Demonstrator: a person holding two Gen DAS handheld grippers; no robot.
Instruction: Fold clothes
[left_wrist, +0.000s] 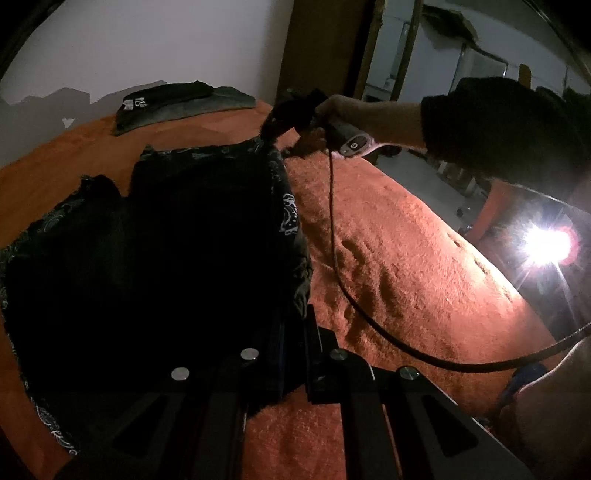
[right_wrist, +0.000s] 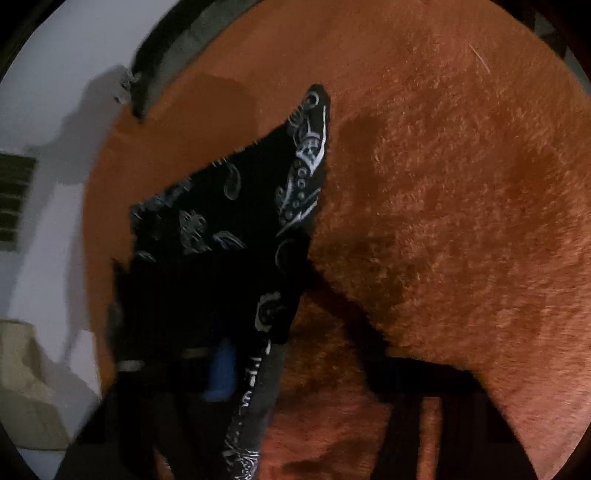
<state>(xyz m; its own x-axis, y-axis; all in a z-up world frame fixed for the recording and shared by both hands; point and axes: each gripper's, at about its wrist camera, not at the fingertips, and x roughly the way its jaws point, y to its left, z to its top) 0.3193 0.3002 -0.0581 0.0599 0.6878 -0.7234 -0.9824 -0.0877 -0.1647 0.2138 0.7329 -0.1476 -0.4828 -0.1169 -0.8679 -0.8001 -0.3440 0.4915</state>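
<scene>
A black garment (left_wrist: 177, 236) with a pale paisley print lies spread over the middle of a bed covered by an orange fleece blanket (left_wrist: 406, 258). Its near edge is pinched between the closed fingers of the left gripper (left_wrist: 291, 354), close to the near edge of the bed. At the garment's far corner the right gripper (left_wrist: 284, 118), held in a person's hand (left_wrist: 332, 110), grips the cloth; in the right wrist view that corner (right_wrist: 306, 166) hangs lifted above the blanket and cloth fills the space between the narrowly set fingers, so it appears clamped, though blur hides the pads. A black cable (left_wrist: 336, 240) trails from the right gripper across the blanket. Toward the far edge of the bed, by the white wall, sits a stack of folded dark clothes (left_wrist: 177, 103). A bright lamp (left_wrist: 546, 243) glares beside the bed's right edge.
</scene>
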